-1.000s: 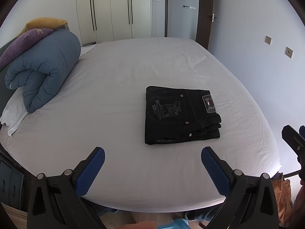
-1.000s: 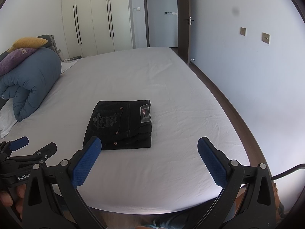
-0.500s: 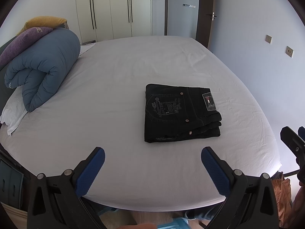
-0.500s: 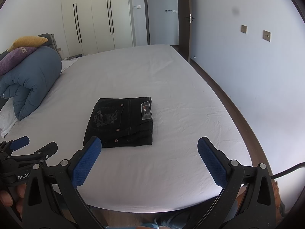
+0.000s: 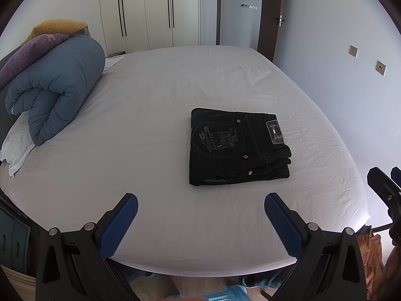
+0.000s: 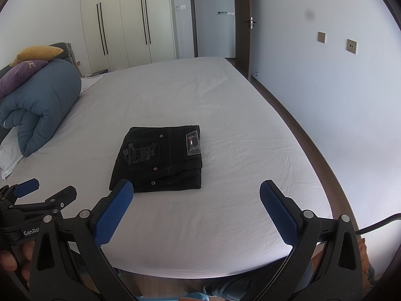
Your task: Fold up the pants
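The black jeans (image 5: 238, 148) lie as a compact, squared stack right of centre in the left wrist view, on the white bed sheet (image 5: 150, 130), label patch up. The left gripper (image 5: 200, 215) and the right gripper (image 6: 196, 202) both hang spread wide and empty over the near bed edge, apart from the cloth. The folding looks complete; done well, this step means withdrawing cleanly without brushing the stack or dragging the sheet under it.

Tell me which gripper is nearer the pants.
Right, slightly. The right gripper hangs open just short of the pants' near edge, its left finger overlapping their corner in its view. The left gripper is open too, farther back with sheet between.
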Demonstrator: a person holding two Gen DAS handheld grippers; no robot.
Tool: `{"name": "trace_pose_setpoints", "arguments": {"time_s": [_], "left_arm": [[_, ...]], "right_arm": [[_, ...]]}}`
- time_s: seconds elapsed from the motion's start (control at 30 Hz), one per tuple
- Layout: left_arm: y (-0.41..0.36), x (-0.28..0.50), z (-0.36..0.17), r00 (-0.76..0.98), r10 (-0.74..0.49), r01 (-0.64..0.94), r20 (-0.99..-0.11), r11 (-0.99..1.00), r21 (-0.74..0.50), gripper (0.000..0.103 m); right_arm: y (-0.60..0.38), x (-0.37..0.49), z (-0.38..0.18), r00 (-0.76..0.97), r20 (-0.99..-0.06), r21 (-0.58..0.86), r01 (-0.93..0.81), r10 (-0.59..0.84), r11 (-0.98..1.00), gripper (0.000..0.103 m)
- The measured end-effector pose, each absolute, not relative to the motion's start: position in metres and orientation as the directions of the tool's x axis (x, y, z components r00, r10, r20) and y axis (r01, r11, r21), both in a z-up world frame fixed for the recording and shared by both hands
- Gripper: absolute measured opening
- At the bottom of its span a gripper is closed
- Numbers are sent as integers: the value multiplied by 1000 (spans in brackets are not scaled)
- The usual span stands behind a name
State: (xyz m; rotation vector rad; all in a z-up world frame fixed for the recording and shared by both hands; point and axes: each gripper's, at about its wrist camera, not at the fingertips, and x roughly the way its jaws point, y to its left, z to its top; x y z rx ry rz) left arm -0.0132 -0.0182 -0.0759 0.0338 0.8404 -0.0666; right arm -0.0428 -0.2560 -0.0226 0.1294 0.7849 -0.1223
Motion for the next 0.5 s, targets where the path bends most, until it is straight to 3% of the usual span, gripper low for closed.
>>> {"name": "trace_pose_setpoints", "arguments": {"time_s": [0.5], "left_arm": [[-20,-15,-79,661,-51,76,-749,997,-1,103]], "right_arm": [[-256,-43,-23,699,-712,71,156,-59,985,103]]}}
